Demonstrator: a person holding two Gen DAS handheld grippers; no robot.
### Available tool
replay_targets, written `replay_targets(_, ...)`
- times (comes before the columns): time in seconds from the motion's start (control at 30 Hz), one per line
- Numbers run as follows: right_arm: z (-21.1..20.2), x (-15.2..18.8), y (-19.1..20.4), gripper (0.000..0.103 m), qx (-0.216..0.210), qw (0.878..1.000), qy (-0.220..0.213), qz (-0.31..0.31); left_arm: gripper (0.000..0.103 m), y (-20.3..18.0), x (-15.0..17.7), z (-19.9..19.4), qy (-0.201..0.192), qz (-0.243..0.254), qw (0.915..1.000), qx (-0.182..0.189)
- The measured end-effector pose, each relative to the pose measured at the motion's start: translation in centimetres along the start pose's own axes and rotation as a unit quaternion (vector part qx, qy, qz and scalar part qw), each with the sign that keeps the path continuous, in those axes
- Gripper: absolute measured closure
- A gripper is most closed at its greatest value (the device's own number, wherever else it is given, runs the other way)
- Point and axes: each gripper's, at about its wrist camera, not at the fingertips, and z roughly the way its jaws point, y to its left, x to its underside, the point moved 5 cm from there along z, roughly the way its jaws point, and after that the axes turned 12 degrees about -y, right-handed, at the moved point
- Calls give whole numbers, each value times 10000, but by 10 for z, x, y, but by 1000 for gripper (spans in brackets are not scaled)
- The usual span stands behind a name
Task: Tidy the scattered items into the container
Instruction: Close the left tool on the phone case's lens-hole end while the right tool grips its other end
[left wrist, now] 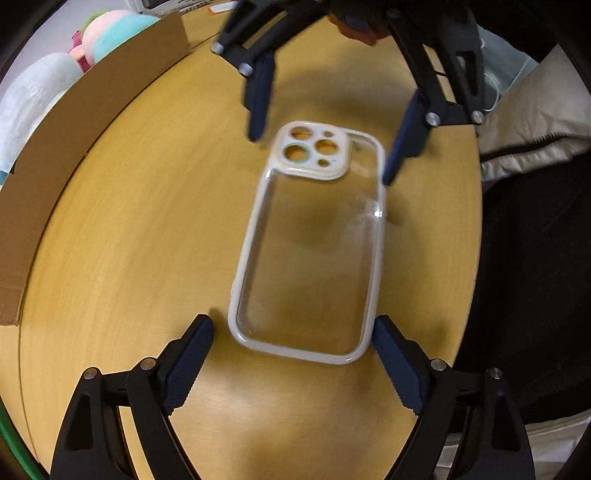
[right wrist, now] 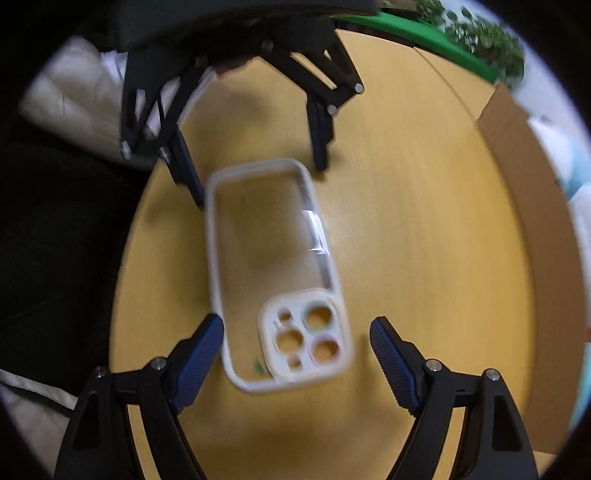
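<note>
Wooden table bears clear phone case, cardboard box seemingly alongside; left gripper and right gripper gape

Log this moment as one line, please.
phone case flat on table | left gripper open, straddling it | right gripper open | box beside

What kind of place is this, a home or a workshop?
Probably a home room: a light wooden table holding a clear phone case with a white rim, pastel plush toys behind a brown cardboard box, and green leafy foliage.
</note>
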Motion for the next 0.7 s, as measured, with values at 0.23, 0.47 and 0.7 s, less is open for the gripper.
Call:
replay_targets(0.23,-6,16,0,25,287,9984,-253,407,14,24,-12,8,20,299,9995,-45)
replay_targets(0.47,-15,22,-14,25,526,9958,-335,676,14,24,-35,18,-157,1325,9909,160)
replay_targets(0.7,-24,24,-41,25,370,9987,-81,334,13,48,-53,34,-153,1544,9871,387)
